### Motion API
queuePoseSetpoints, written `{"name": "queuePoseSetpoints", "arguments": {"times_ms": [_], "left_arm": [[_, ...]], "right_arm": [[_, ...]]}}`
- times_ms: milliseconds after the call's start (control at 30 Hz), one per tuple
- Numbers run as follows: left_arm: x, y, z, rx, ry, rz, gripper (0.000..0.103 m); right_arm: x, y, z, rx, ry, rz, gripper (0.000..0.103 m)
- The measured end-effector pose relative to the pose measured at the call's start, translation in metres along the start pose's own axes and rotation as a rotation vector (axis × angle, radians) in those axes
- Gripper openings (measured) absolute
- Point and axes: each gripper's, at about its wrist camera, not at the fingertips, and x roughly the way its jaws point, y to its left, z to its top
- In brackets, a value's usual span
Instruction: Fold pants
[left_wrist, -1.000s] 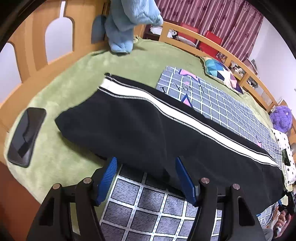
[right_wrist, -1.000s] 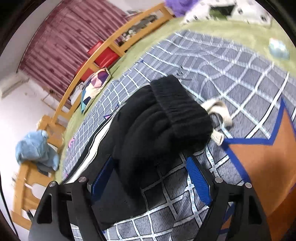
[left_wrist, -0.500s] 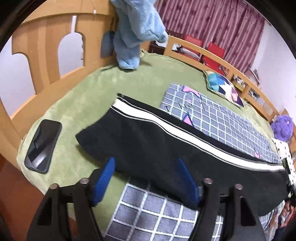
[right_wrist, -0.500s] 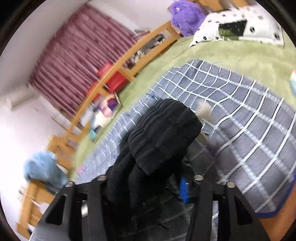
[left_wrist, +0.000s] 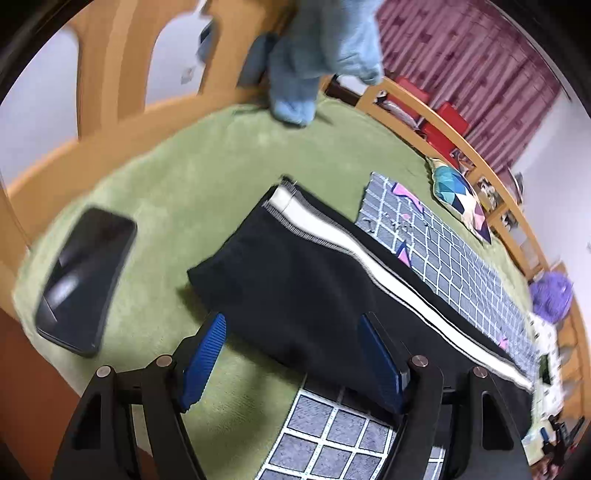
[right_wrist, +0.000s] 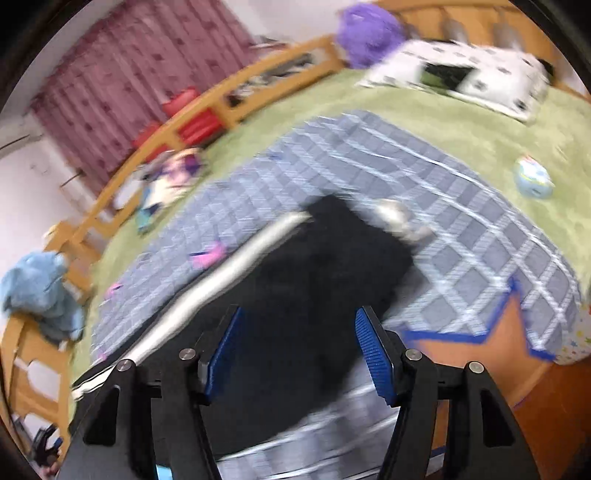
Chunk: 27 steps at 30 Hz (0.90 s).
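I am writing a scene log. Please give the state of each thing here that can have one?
pants: folded lengthwise, flat on bed
left tongs: open, over pants edge
right tongs: open, above pants, gripping nothing
phone: screen dark, lying flat
curtains: drawn

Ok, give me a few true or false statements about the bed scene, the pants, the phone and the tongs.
1. The black pants have a white side stripe. True.
2. A phone lies on top of the pants. False: it lies apart from them on the green blanket.
3. The left tongs stand open around the edge of the pants. True.
4. The right tongs clamp a purple plush toy. False: they are open above the pants; the purple toy sits far off by the bed rail.
5. A blue plush toy rests by the wooden headboard. True.
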Motion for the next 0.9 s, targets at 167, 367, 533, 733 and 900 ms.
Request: {"name": "queuePoseSetpoints", "arguments": {"times_ms": [167, 367, 533, 733, 900], "left_arm": [[0.044, 0.03, 0.005, -0.122, 0.129, -0.131, 0.071], [0.098, 0.045, 0.013, -0.195, 0.218, -0.11, 0.039], [0.067, 0.046, 0.028, -0.148, 0.053, -0.131, 0.01], [0.09, 0.035, 0.022, -0.113, 0.144, 0.038, 0.018], [0.058, 0.012, 0.023, -0.025, 0.06, 0.248, 0.034]], "right_arm": [[0.003, 0.088, -0.017, -0.105, -0.009, 0.104, 0.07], [0.057, 0.148, -0.047, -0.142, 0.082, 0.185, 0.07], [0.103, 0.173, -0.064, -0.194, 0.181, 0.174, 0.06], [0.102, 0.159, -0.071, -0.182, 0.19, 0.171, 0.059], [0.108, 0.143, -0.071, -0.124, 0.224, 0.155, 0.059]]}}
